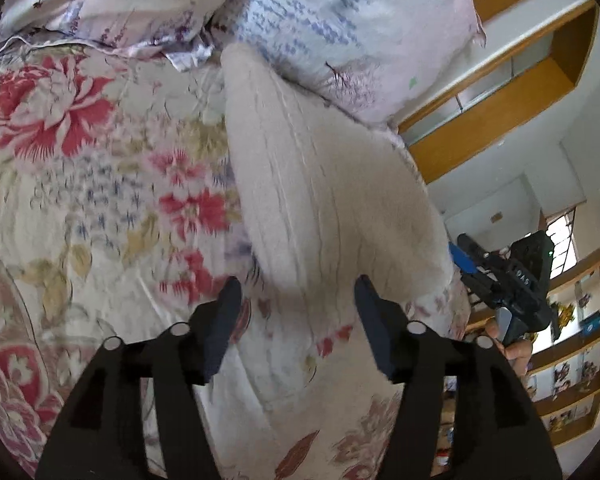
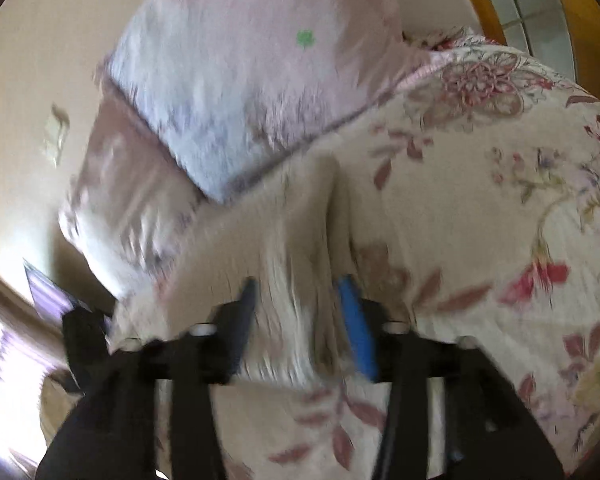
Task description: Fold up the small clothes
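A small white ribbed garment (image 1: pixel 324 184) lies stretched on the floral bedspread (image 1: pixel 92 184), running from the pillows toward me. My left gripper (image 1: pixel 298 300) is open, its fingers straddling the near end of the garment without holding it. My right gripper (image 1: pixel 466 258) shows at the garment's right edge in the left wrist view. In the blurred right wrist view the right gripper (image 2: pixel 298 304) has its jaws part open with the white garment (image 2: pixel 296 280) bunched between them; no grip shows.
Two pale flowered pillows (image 1: pixel 340 20) lie at the head of the bed, touching the garment's far end. Wooden shelves (image 1: pixel 512 92) and a window stand to the right. The bed edge is near the right gripper.
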The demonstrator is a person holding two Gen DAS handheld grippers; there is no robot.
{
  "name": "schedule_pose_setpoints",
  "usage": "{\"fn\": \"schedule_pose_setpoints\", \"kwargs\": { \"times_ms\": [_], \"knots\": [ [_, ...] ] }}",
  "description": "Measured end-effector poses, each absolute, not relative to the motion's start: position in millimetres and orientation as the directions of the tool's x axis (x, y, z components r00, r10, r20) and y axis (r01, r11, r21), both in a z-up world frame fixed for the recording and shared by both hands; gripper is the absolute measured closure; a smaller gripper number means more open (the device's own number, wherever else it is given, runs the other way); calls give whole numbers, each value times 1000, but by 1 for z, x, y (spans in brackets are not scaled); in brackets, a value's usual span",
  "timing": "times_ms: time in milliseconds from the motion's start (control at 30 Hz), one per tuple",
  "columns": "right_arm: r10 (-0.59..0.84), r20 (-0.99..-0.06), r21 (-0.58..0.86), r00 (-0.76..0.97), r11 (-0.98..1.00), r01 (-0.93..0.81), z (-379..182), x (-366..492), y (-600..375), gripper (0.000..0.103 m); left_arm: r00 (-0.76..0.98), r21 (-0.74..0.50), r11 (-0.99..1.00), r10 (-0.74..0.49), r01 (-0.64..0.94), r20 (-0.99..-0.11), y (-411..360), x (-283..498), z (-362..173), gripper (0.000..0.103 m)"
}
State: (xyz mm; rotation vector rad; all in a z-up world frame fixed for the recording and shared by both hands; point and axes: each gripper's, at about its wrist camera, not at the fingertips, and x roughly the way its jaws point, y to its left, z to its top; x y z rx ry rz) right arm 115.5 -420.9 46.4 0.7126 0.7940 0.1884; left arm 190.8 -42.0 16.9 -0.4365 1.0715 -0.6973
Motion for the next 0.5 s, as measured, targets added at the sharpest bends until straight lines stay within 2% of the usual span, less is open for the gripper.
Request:
{"fn": "schedule_pose_setpoints", "kwargs": {
  "times_ms": [233, 267, 300, 333, 367, 500],
  "knots": [
    [444, -619, 677, 648, 720, 153, 24, 173, -419, 54, 324, -649, 731, -678, 211, -660, -42, 218, 6, 34],
    [454, -621, 681, 639, 717, 151, 21, 179, -416, 59, 314, -660, 724, -685, 201, -657, -44, 221, 4, 32],
    [465, -619, 685, 633, 714, 145, 18, 183, -413, 70, 312, -664, 721, -689, 197, -655, -46, 224, 4, 32],
    [467, -624, 680, 627, 720, 140, 17, 187, -410, 76, 314, -663, 722, -688, 198, -655, -47, 226, 6, 32],
    [452, -631, 657, 630, 743, 125, 19, 189, -406, 91, 316, -660, 724, -686, 200, -656, -50, 227, 7, 32],
    [337, -602, 552, 724, 830, 73, 48, 182, -399, 93, 327, -658, 723, -686, 210, -650, -55, 234, 12, 31]
  ]
}}
